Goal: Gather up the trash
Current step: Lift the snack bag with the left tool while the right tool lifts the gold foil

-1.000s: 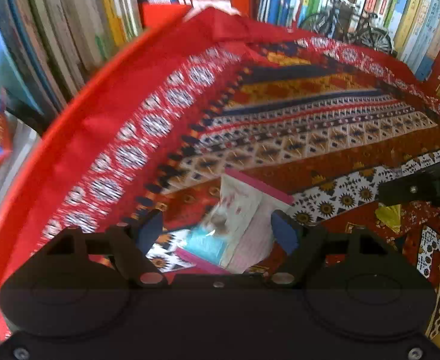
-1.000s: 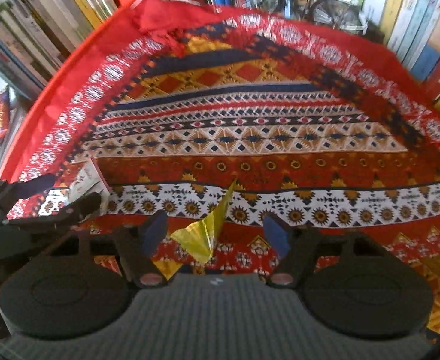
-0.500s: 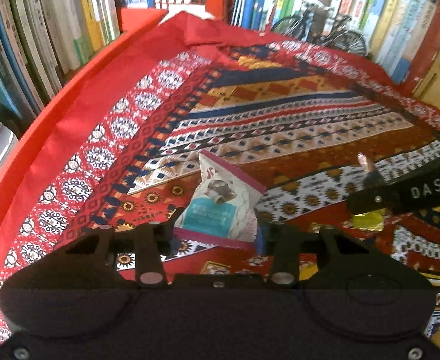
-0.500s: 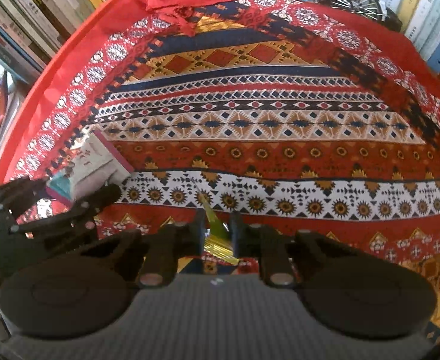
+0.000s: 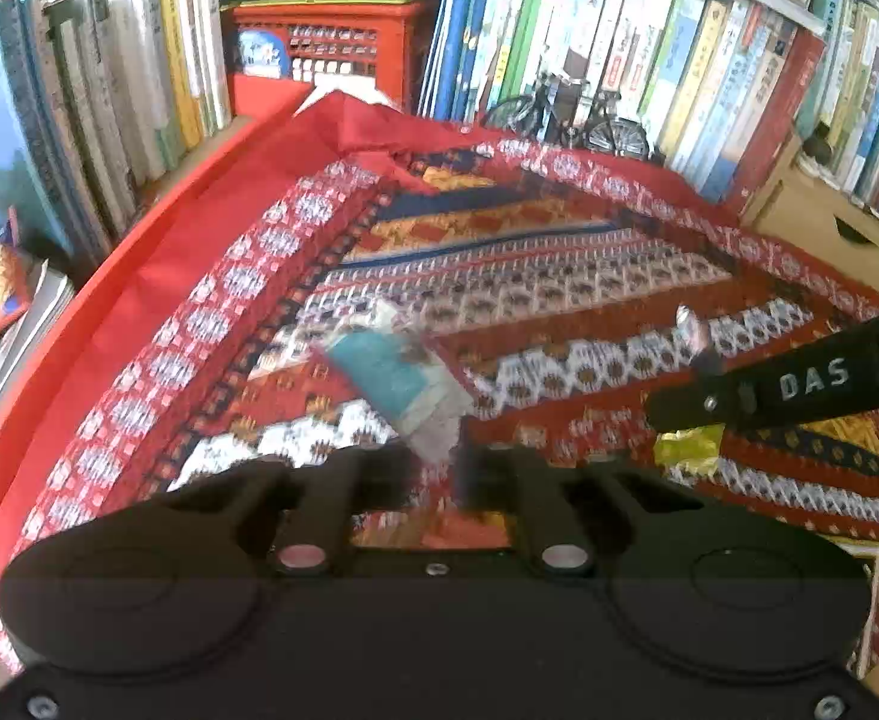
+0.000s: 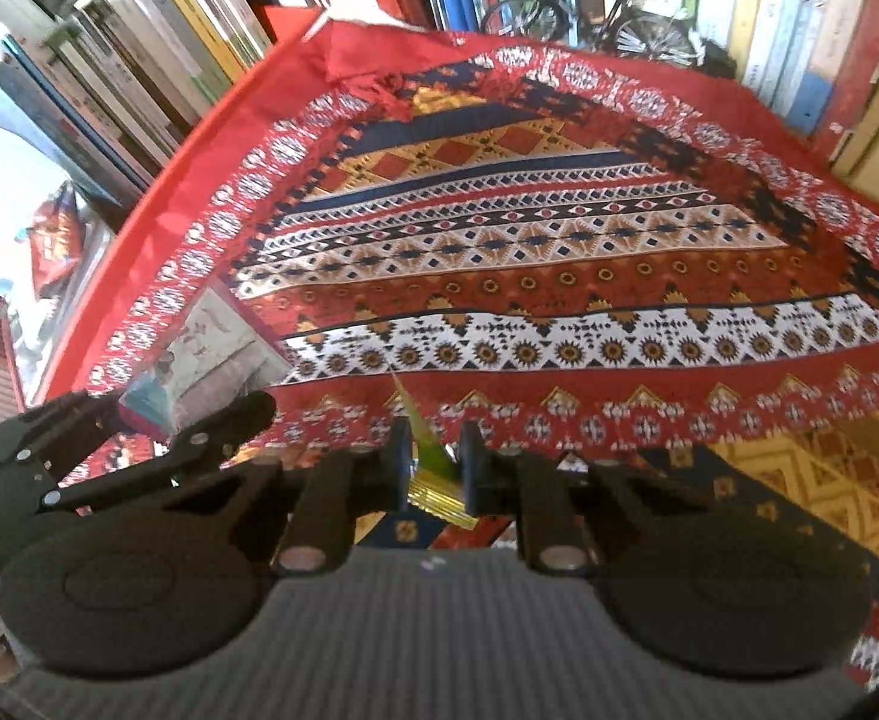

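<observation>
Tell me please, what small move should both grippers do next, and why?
Probably carry both pieces away toward a bin; none is in view. The left gripper is shut on the teal-and-white snack packet, the right gripper on the gold foil wrapper, and the patterned cloth shows no other trash.

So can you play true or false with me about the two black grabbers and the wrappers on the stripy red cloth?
1. The left gripper pinches a white and teal snack packet. True.
2. The right gripper is wide open and empty. False: it is shut on a shiny gold and green foil wrapper.
3. A small black model bicycle stands by the books at the far edge. True.
4. The patterned red cloth is plain blue. False: it is red with many-coloured stripes.
</observation>
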`<state>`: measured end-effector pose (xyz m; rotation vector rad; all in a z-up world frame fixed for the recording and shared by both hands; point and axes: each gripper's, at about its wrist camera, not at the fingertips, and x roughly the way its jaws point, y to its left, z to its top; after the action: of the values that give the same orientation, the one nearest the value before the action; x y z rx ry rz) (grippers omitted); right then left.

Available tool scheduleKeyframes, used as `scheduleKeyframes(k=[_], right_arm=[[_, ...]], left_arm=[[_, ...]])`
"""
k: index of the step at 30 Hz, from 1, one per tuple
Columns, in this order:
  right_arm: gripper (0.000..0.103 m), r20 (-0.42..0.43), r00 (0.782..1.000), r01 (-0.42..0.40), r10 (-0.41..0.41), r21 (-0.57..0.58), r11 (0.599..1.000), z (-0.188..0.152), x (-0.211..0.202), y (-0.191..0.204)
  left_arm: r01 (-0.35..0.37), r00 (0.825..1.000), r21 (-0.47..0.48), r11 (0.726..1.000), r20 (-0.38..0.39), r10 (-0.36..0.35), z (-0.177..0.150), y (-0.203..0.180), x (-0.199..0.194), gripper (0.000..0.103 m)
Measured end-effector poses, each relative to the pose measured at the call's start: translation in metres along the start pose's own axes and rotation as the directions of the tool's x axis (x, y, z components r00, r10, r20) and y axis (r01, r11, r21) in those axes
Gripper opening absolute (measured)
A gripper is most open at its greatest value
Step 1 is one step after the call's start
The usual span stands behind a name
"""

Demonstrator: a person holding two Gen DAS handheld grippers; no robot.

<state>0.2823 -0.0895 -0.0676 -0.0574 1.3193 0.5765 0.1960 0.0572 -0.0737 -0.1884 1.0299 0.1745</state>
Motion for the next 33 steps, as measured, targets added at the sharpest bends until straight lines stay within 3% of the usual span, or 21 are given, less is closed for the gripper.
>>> scheduleKeyframes(k=[15,18,20,22,27,33], right_arm=[[0.019,0.111,0.994,0.008,-0.014,0.055,0.998,-0.066,-0.062,0.033],[0.019,0.116,0.993,0.016,-0.024,0.071,0.997,-0.074,-0.066,0.032],[0.019,0.118,0.993,0.009,-0.019,0.083,0.996,-0.078,-0.067,0.031],[0.019,0.116,0.993,0.002,-0.012,0.089,0.996,-0.079,-0.067,0.029],[0.020,0.109,0.994,-0.005,-0.005,0.089,0.996,-0.075,-0.061,0.023],[0.020,0.091,0.996,-0.029,0.019,0.112,0.993,-0.061,-0.046,0.008]], left_arm=[[0.068,0.996,-0.027,0.997,0.063,-0.066,-0.061,0.020,-0.084,0.007],[0.093,0.993,-0.041,0.995,0.072,-0.090,-0.067,0.027,-0.086,0.014],[0.074,0.995,-0.040,0.996,0.074,-0.071,-0.068,0.029,-0.082,0.024],[0.045,0.996,-0.048,0.998,0.082,-0.041,-0.066,0.032,-0.074,0.049],[0.050,0.995,-0.064,0.997,0.094,-0.044,-0.047,0.032,-0.034,0.068],[-0.007,0.999,-0.062,0.998,0.044,0.010,-0.023,0.021,0.038,0.072]])
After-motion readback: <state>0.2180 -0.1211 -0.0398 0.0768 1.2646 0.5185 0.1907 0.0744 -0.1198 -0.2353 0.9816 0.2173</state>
